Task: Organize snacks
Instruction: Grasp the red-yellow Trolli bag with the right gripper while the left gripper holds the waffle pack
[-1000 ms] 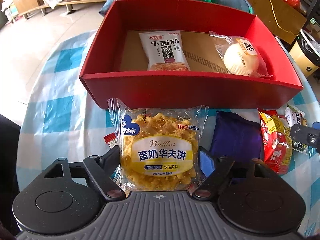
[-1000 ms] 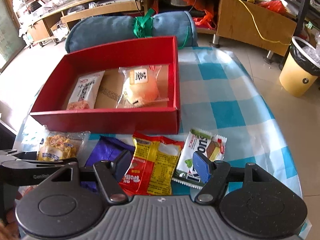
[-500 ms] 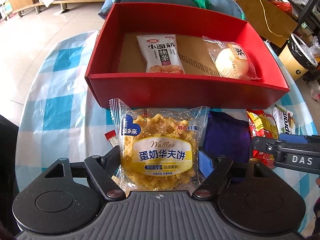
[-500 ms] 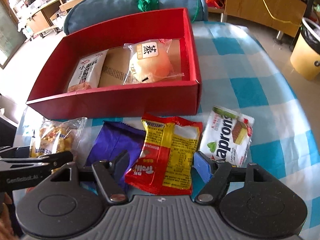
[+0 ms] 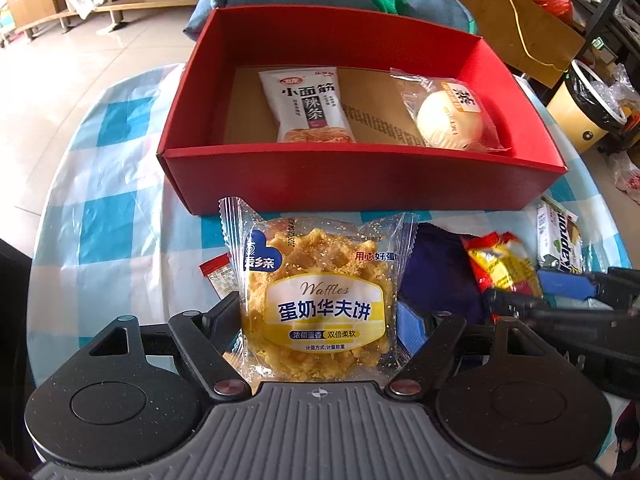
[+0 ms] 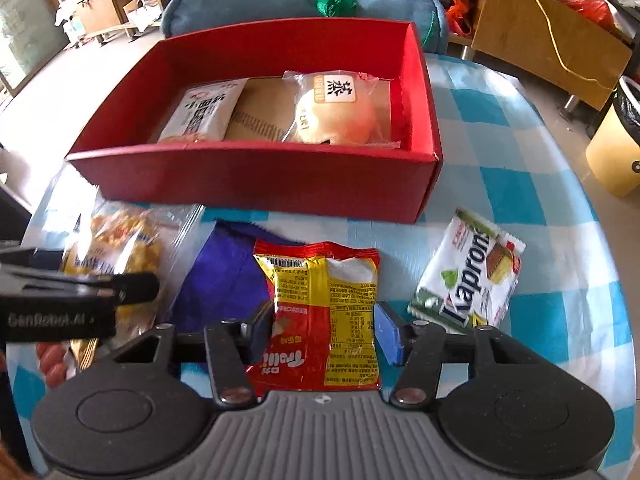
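Checkered counter (image 5: pixel 120 216): my left tool (image 5: pixel 320 316) pinches the waffle packet (image 5: pixel 316 300); red box (image 5: pixel 360 184) lies directly ahead; right tool (image 6: pixel 324 332) spread around the Trolli packet (image 6: pixel 324 312).

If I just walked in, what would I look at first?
Probably the big red box at the back of the blue-checked tablecloth, with a spicy strip packet and a wrapped bun inside. Next, the waffle packet between the left gripper's fingers, and the red-and-yellow gummy bag between the right gripper's.
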The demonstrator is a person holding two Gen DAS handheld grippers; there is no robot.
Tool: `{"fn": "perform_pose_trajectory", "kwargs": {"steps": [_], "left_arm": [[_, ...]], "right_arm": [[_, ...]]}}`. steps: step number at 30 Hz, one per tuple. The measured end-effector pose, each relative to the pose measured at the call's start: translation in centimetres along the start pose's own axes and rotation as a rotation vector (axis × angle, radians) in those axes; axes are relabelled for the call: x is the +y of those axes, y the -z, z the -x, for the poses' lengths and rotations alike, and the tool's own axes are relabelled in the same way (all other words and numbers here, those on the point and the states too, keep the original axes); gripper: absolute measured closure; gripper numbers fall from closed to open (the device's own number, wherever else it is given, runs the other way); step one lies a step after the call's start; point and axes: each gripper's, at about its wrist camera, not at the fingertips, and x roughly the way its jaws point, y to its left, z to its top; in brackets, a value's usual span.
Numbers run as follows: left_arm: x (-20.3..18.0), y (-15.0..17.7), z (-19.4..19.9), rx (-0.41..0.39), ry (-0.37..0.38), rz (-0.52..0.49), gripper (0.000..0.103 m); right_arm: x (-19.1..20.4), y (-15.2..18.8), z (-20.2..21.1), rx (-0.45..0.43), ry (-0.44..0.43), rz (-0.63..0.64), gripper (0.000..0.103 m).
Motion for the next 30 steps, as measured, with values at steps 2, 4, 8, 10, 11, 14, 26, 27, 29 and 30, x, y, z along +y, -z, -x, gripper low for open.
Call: {"fn": "perform_pose_trajectory", "kwargs": {"steps": [2, 4, 8, 10, 11, 14, 26, 27, 29, 30], "left_arm": [[0.1, 0.1, 0.1, -0.003, 0.004, -0.006, 0.020], [0.2, 0.3, 0.2, -0.003, 0.007, -0.012, 0.020], [0.2, 0.7, 0.6, 0.000, 0.008, -0.033, 0.020], [0.2, 0.9, 0.6, 0.005, 0.003, -0.040, 0.020], [0.2, 0.9, 0.6, 0.008, -0.001, -0.043, 0.020], [0.2, 1.0, 0.4, 0.015, -0.007, -0.050, 0.020], [0.6, 0.7, -0.8, 0.028, -0.021, -0.038, 0.012], [0.7, 0.7, -0.9, 0.029, -0.023, -0.036, 0.011], [0.8, 0.8, -1.0, 0.032, -0.023, -0.032, 0.011], [0.9, 0.8, -0.9, 0.033, -0.019, -0.029, 0.013]], "right_arm": [[0.2, 1.0, 0.4, 0.008, -0.006, 0.000, 0.054], [0.6, 2.0, 0.8, 0.009, 0.010, 0.014, 0.054], [1.0, 3.1, 0.6, 0.027, 0.026, 0.021, 0.054], [1.0, 3.2, 0.3, 0.033, 0.029, 0.015, 0.053], [1.0, 3.3, 0.0, 0.041, 0.030, 0.015, 0.052], [1.2, 3.3, -0.5, 0.040, 0.041, 0.027, 0.048], [0.6, 4.2, -1.2, 0.041, 0.010, -0.008, 0.007], [0.5, 4.2, -1.1, 0.042, 0.017, -0.019, 0.010], [0.6, 4.3, -0.9, 0.037, 0.041, -0.013, 0.020], [0.6, 4.4, -0.7, 0.034, 0.053, -0.006, 0.029]]}}
